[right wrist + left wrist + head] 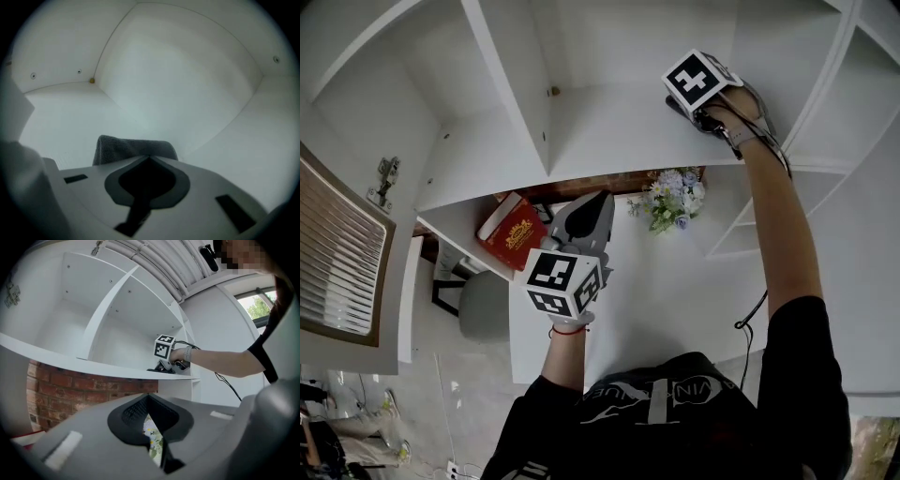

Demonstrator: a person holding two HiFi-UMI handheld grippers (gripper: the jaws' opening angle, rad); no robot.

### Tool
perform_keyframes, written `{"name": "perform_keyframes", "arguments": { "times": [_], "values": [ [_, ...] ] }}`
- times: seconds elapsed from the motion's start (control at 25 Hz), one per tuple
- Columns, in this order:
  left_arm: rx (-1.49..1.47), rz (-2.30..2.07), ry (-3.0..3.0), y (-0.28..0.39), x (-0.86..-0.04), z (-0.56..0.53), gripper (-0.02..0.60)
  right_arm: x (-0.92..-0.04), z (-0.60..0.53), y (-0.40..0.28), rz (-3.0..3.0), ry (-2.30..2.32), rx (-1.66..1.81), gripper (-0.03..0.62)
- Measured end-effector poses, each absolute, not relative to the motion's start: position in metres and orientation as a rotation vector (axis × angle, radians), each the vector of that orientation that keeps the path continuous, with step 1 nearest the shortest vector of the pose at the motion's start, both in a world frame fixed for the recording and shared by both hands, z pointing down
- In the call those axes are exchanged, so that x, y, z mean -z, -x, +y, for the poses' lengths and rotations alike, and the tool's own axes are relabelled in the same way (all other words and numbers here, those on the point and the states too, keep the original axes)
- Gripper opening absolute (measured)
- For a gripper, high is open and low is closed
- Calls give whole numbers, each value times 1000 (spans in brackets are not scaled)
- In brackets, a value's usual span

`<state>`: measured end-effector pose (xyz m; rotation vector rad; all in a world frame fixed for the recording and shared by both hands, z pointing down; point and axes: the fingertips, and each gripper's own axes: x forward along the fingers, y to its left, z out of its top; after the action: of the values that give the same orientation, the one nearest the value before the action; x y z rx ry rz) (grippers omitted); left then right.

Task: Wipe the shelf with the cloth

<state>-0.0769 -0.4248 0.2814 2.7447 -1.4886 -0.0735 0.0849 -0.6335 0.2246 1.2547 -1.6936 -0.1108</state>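
A grey cloth (133, 148) is folded in the jaws of my right gripper (149, 157), which is shut on it. The cloth lies against the white shelf board (197, 93) deep in a compartment. In the head view the right gripper (692, 105) rests on that shelf board (609, 122) at the upper right, with its marker cube on top. My left gripper (598, 202) hangs in front of the shelf below, with its jaws shut and nothing in them. From the left gripper view the right gripper (164, 366) shows on the shelf board (93, 365), while the left gripper (149, 397) points level.
An upright divider (511, 75) bounds the compartment on the left. Below the shelf stand a red book (511, 232) and a bunch of artificial flowers (675, 199) before a brick wall (70, 390). A slatted panel (337, 253) is at the left.
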Motion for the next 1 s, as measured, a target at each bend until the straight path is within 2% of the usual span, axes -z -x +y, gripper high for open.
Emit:
{"name": "perform_keyframes", "arguments": {
  "times": [0.16, 0.4, 0.68, 0.72, 0.76, 0.8, 0.96, 1.0],
  "values": [
    [76, -1432, -2774, 62, -282, -424, 11, -226, -628, -112, -1644, -1344, 24, 11],
    [65, -1405, -2782, 56, -284, -420, 11, -221, -627, -132, -1511, -1345, 118, 11],
    [79, -1469, -2760, 79, -280, -414, 11, -168, -602, -73, -2158, -1287, 118, 16],
    [89, -1477, -2757, 82, -278, -414, 11, -172, -597, -66, -2187, -1222, 71, 62],
    [96, -1482, -2756, 84, -276, -413, 12, -181, -591, -59, -2194, -1150, 26, 165],
    [100, -1485, -2758, 84, -275, -413, 11, -191, -588, -56, -2182, -1099, -7, 219],
    [91, -1488, -2771, 84, -274, -410, 11, -222, -598, -75, -2076, -1130, -78, 228],
    [91, -1490, -2771, 84, -273, -409, 11, -224, -599, -79, -2071, -1130, -103, 156]
  ]
}}
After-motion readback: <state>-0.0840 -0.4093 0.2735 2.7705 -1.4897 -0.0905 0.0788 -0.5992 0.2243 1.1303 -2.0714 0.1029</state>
